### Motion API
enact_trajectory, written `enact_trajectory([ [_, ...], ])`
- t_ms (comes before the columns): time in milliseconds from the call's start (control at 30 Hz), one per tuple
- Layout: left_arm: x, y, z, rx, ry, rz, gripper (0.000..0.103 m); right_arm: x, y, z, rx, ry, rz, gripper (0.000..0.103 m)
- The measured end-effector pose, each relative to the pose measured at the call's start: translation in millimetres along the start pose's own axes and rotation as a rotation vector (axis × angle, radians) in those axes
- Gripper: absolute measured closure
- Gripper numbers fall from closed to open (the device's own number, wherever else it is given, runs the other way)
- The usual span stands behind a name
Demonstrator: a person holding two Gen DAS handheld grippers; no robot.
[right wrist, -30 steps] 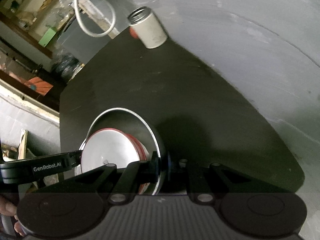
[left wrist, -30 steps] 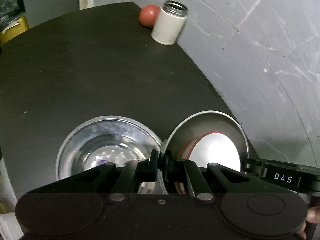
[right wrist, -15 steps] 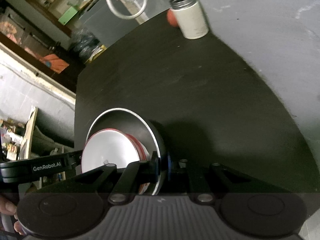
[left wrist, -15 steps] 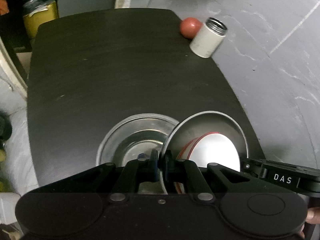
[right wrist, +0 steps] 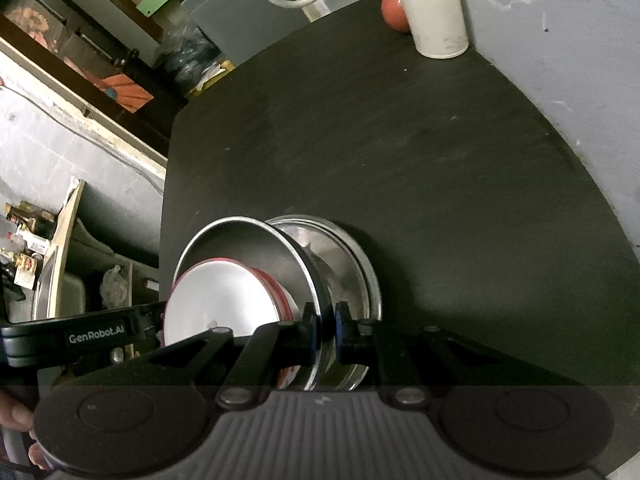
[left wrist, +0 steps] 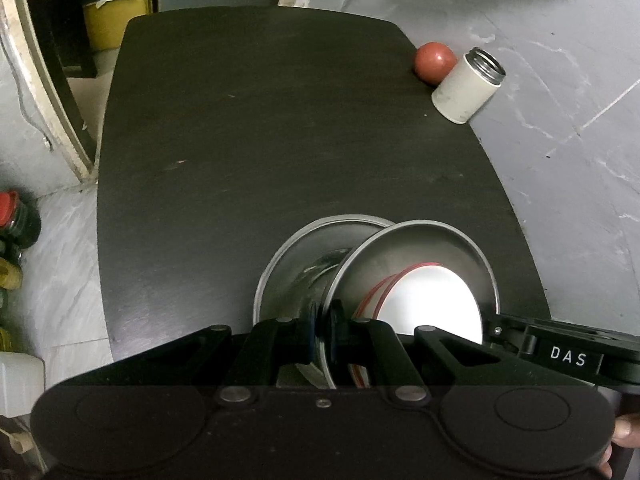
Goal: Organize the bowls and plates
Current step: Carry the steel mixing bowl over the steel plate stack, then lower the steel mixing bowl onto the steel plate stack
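The steel plate (left wrist: 432,248) hangs above the near edge of the dark table (left wrist: 280,140), tilted, with a white bowl with red rim lines (left wrist: 424,300) lying inside it. Both grippers grip its rim from opposite sides: the left gripper (left wrist: 322,332) is pinched on the rim's near-left part, and the right gripper (right wrist: 326,332) is pinched on the rim as seen in its own view. Each gripper's body also shows in the other's view, at the far side of the plate.

Under and just behind the plate a steel bowl (left wrist: 288,264) sits on the table; whether the plate touches it cannot be told.

The plate looks thin, stiff and light, but smooth metal is slippery, and a narrow rim between small pads could pivot. The loose white bowl adds weight and would likely slide if the tilt grows, so levelling the plate before lowering seems wise. The rim, held on two opposite sides, looks like the best place to hold it. The white bowl may be enamel or ceramic and might chip; this cannot be told.

At the far right corner of the table stands an open white canister (left wrist: 466,84) with a metal neck, touching or just beside a red ball-like thing (left wrist: 434,60). Neither carries legible writing.

Readable text: "DAS" (left wrist: 568,356) on the right gripper's body in the left view, and "GenRobot.AI" (right wrist: 96,336) on the left gripper's body in the right view.
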State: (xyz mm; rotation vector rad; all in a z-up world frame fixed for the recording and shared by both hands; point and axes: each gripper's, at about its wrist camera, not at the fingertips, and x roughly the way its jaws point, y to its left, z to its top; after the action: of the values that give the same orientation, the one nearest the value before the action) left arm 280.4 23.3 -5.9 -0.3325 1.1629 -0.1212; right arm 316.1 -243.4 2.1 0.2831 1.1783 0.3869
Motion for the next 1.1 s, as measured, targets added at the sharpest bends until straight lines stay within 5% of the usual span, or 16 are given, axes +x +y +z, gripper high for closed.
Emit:
enact_trajectory([
  [1100, 17, 18, 5, -0.054, 0.024, -0.004, 0.097, 17, 16, 9, -0.015, 0.029, -0.028, 0.093],
])
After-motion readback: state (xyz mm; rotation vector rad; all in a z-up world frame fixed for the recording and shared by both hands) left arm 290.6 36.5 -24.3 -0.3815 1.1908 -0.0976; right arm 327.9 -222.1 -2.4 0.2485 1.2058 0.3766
